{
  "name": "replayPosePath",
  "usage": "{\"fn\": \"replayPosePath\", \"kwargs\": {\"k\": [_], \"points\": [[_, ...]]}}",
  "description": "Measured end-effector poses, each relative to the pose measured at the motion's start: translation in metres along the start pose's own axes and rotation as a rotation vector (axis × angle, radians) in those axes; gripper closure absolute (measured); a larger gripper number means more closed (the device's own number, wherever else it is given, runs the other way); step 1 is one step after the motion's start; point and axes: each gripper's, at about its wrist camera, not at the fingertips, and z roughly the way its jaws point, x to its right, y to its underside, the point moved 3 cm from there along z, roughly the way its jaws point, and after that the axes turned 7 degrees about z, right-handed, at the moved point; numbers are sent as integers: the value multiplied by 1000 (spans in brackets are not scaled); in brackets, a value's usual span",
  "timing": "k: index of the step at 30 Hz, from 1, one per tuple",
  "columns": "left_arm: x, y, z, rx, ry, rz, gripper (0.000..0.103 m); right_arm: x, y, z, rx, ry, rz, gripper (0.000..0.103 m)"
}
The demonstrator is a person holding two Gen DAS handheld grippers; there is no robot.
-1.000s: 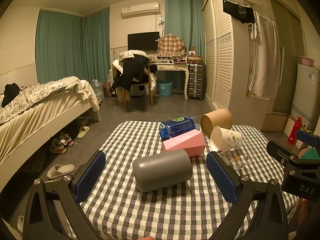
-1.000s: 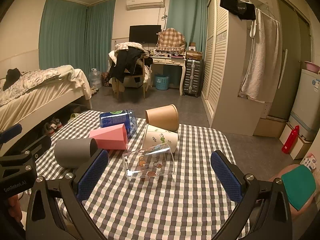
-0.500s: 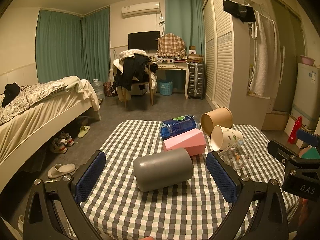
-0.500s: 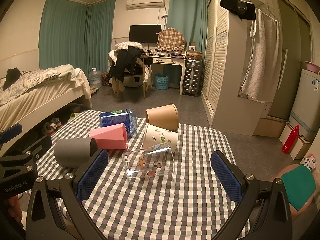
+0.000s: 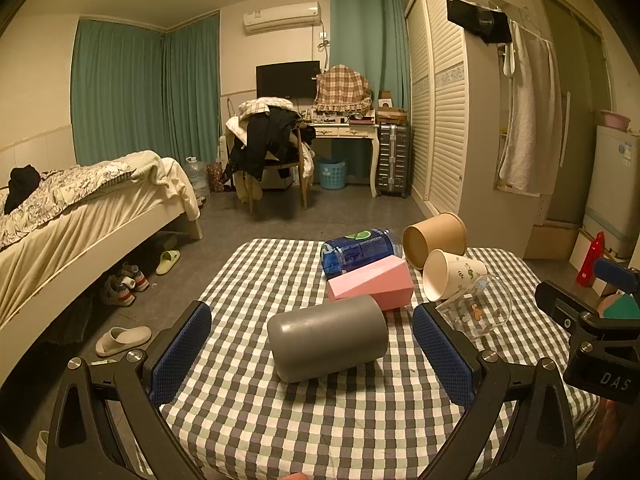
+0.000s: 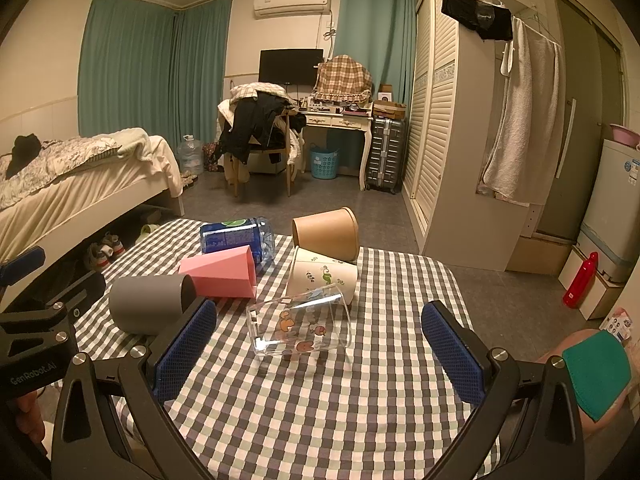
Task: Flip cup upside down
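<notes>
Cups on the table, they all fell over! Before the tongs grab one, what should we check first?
1. Left tongs open wide: ok.
2. Right tongs open wide: ok.
3. Gray cup lined up between the left tongs: ok, it lies on its side straight ahead, untouched.
4. Clear glass cup lined up between the right tongs: ok, also on its side.
5. Room around the gray cup: not ok, the pink cup sits right behind it, maybe touching.
6. Room around the clear cup: not ok, the white paper cup is right against it.
</notes>
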Motion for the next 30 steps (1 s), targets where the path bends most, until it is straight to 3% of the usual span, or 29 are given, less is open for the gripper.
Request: {"fn": "replayPosePath", "kwargs": {"k": [11,18,24,30], "points": [[-1,2,1,-3,1,1,0,-2,1,1,-6,4,3,0],[-17,-2,8,-25,1,-7,0,-16,-2,5,-54,1,-15,0],[-48,-25,15,-22,-20,-21,0,-29,-13,15,-99,-9,-14,0],[-83,-58,36,-8,-69,-9,0,-52,-47,40,-137,-22,18,0]]}}
